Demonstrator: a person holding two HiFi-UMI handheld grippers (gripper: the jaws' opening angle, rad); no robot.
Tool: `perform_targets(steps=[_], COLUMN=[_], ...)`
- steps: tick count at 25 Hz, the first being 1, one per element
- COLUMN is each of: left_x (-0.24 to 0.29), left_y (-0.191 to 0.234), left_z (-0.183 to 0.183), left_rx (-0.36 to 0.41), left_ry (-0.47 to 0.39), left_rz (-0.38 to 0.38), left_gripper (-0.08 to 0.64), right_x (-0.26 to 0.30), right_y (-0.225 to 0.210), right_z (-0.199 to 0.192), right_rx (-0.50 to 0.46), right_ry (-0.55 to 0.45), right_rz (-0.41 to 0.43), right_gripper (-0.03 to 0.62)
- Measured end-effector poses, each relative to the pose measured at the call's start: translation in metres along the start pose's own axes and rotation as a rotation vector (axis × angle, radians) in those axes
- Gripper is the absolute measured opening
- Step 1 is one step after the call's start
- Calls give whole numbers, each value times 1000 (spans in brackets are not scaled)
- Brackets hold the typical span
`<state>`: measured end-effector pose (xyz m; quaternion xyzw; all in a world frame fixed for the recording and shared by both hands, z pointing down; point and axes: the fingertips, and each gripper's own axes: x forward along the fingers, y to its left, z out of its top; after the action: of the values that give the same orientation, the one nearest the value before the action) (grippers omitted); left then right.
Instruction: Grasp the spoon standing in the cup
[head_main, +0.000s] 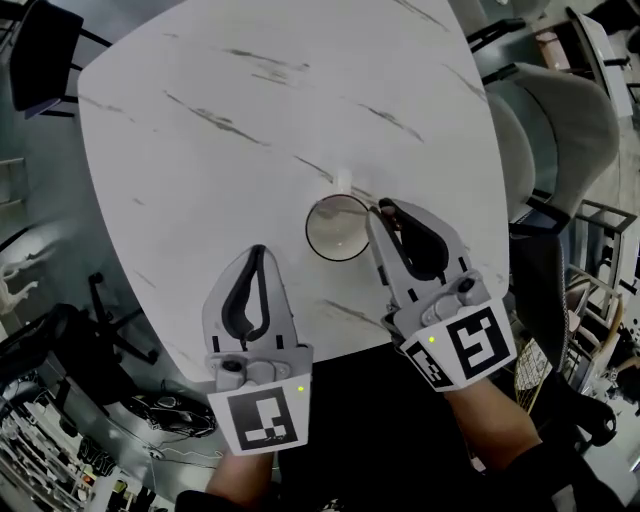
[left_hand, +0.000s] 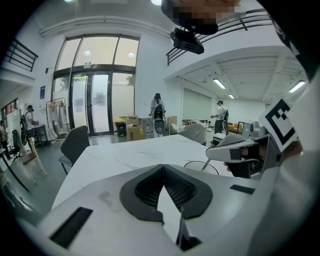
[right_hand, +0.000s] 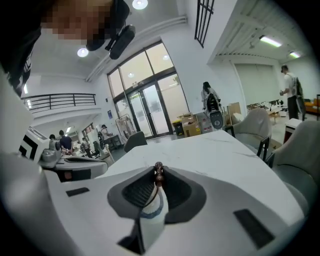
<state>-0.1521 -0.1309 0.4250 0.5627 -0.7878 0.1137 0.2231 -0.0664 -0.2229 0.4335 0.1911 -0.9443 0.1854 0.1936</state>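
White stone-look table with thin grey veins and rounded corners fills most of the head view, its top bare apart from one cup. The cup, white with a small handle on its far side, stands near the table's near right edge.

The right gripper reaches over the cup's right rim. Its claw is pinched on the spoon, whose dark, beaded handle end pokes up between the pad tips, with the cup's rim showing directly below. From the left gripper view the spoon's thin handle rises at a slant out of the cup into that claw.

The left gripper hovers over the table's near edge, left of the cup and apart from it, its claw pressed together at the tips with nothing in it.

Round the table, a pale grey padded chair stands to the right and a dark chair at the far left corner. The room is large and white, with tall glass doors on the far side, cardboard boxes just beside them, a railed upper gallery, ceiling strip lights, and several people standing well away.
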Motion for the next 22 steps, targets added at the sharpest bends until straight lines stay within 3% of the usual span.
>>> perform_targets(steps=[9, 15, 18, 22], left_x=[-4, -3, -2, -1], left_y=[3, -4, -6, -8], left_z=[5, 4, 2, 0], left_rx=[10, 8, 9, 11], left_ry=[-30, -32, -28, -22], left_rz=[25, 16, 12, 12], left_gripper=[9, 9, 9, 9], right_x=[-32, -65, -68, -59], right_y=[-2, -30, -54, -72], right_z=[58, 89, 76, 30], right_rx=[55, 67, 50, 66], right_ry=[-162, -302, -281, -177], right_rz=[15, -64, -133, -180], right_gripper=[103, 103, 103, 103])
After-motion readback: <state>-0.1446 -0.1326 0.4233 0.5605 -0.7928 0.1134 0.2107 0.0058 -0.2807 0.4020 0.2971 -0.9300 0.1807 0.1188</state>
